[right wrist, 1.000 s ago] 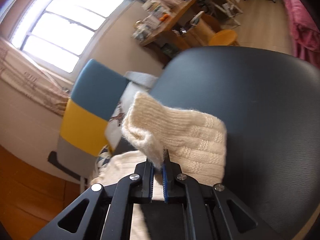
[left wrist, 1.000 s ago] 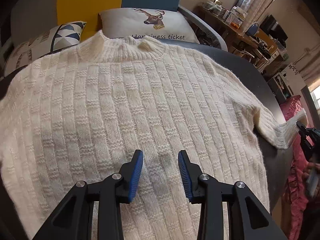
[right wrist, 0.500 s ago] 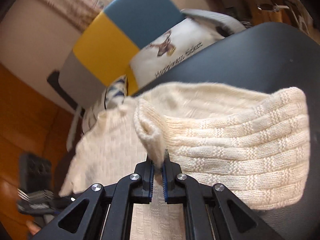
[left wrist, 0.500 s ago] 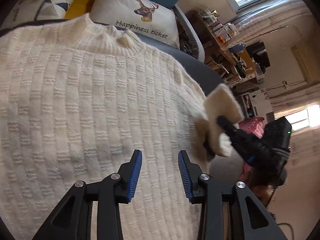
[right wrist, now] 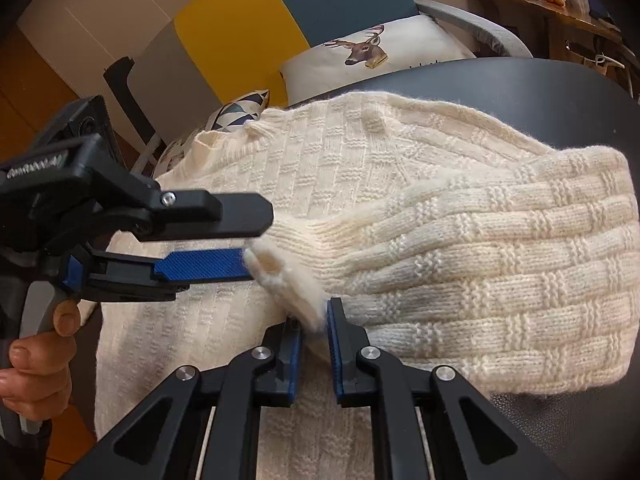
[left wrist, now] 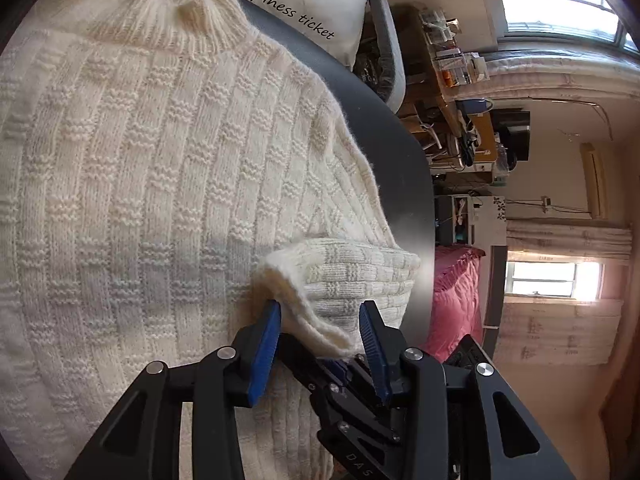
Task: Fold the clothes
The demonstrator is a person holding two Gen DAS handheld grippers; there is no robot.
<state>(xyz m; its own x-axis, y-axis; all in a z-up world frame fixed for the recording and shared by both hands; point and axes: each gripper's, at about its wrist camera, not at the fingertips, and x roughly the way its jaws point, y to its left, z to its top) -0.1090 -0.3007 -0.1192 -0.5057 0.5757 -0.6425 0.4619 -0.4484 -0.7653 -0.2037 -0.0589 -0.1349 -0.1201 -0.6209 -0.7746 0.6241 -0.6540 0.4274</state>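
Right gripper [right wrist: 312, 328] has its jaws slightly parted around the ribbed cuff [right wrist: 288, 284] of the cream basket-weave knit sweater [left wrist: 160, 160], spread on the dark bench [right wrist: 560, 92] ahead. Left gripper [left wrist: 320, 320] gapes wide beside that cuff. Soft, light, stretchy knit; firm cuff ribbing likely grips best.

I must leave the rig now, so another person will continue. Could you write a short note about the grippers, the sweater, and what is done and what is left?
Left gripper: open, with the sleeve's cuff between its fingers, not clamped.
Right gripper: jaws slightly apart at the cuff edge; whether it grips is unclear.
Sweater: flat on the dark table, collar towards the cushions.
Done: one sleeve is folded across the body.
Left: let go of the cuff, fold the other sleeve (out of view), then probably fold the body.
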